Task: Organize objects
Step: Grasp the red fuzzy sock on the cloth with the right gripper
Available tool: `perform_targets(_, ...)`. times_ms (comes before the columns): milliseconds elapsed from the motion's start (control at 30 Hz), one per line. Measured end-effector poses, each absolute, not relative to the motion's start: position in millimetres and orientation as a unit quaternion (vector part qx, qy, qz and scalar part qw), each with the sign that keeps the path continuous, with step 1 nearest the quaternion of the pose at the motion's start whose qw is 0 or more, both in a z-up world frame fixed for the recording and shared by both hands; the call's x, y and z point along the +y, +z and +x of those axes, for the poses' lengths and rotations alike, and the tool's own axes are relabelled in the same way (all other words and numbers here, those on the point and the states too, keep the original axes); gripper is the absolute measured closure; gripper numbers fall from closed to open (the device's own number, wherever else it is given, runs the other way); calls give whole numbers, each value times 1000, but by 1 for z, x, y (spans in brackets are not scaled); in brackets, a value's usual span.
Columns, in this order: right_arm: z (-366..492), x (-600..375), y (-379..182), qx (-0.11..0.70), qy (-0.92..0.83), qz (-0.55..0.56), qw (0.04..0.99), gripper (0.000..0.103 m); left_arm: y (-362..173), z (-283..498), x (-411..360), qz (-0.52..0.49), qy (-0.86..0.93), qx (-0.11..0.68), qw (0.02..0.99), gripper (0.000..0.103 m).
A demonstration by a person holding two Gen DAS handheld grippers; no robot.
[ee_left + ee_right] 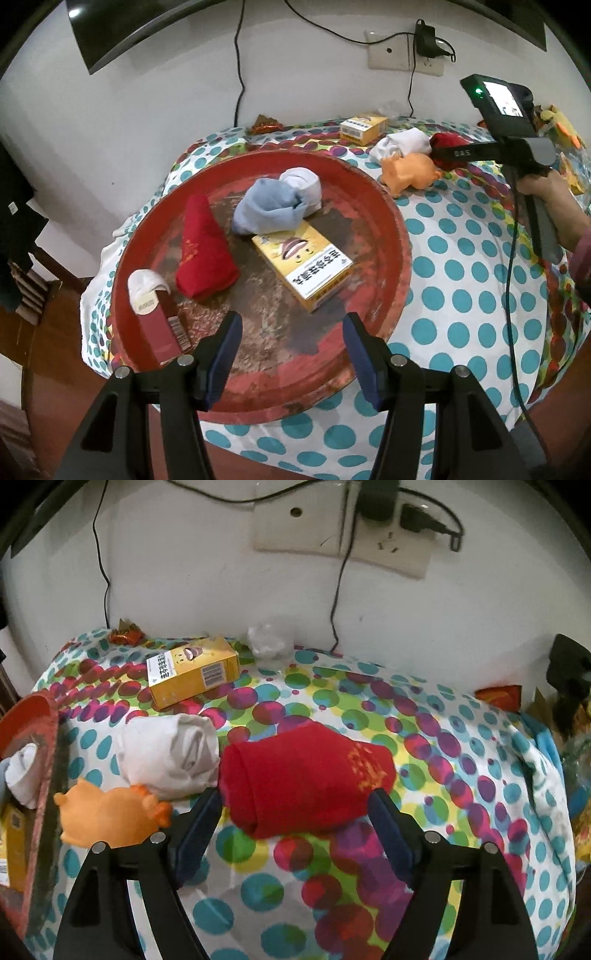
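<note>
In the left wrist view a round red tray holds a folded red sock, a blue and white sock bundle, a yellow box and a dark red box with a white sock on its end. My left gripper hovers open over the tray's near side, with nothing between its fingers. My right gripper is open. Its fingertips stand at either side of a second red sock lying on the dotted cloth. A hand holds that gripper.
A white sock roll and an orange toy pig lie just left of the red sock. A second yellow box sits further back. The tray's rim is at the left. Cables hang from wall sockets. Packets crowd the right edge.
</note>
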State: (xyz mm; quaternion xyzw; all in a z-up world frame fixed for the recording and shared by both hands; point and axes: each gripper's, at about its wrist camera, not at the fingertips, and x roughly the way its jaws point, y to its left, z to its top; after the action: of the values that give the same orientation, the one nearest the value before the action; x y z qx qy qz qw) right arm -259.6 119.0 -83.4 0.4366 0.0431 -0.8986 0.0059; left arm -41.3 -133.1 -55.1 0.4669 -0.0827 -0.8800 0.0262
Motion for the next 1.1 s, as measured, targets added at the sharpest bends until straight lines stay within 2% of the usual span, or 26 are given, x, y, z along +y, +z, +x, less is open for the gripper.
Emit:
perform_targets(300, -274, 118, -96, 72, -900, 429, 7, 22, -58, -57, -116, 478, -873, -96, 10, 45)
perform_targets(533, -275, 119, -100, 79, -899, 431, 18, 25, -61, -74, -100, 488, -867, -96, -6, 45)
perform_targets(733, -274, 125, -100, 65, -900, 430, 19, 41, -63, -80, -84, 489, -866, -100, -22, 45)
perform_targets(767, -273, 126, -100, 64, -901, 428, 18, 47, -64, -80, -81, 490, -866, -102, -24, 45)
perform_targets(800, -272, 128, -100, 66, -902, 427, 18, 57, -65, -82, -78, 492, -864, -104, -27, 45)
perform_targets(900, -266, 134, -99, 71, -903, 423, 25, 71, -65, -84, -75, 493, -863, -101, -32, 45)
perform_targets(1000, -259, 139, -97, 68, -904, 421, 33, 76, -65, -87, -72, 493, -864, -95, -36, 45)
perform_targets(1100, -248, 143, -95, 60, -906, 418, 39, 77, -65, -91, -66, 490, -866, -95, -43, 45)
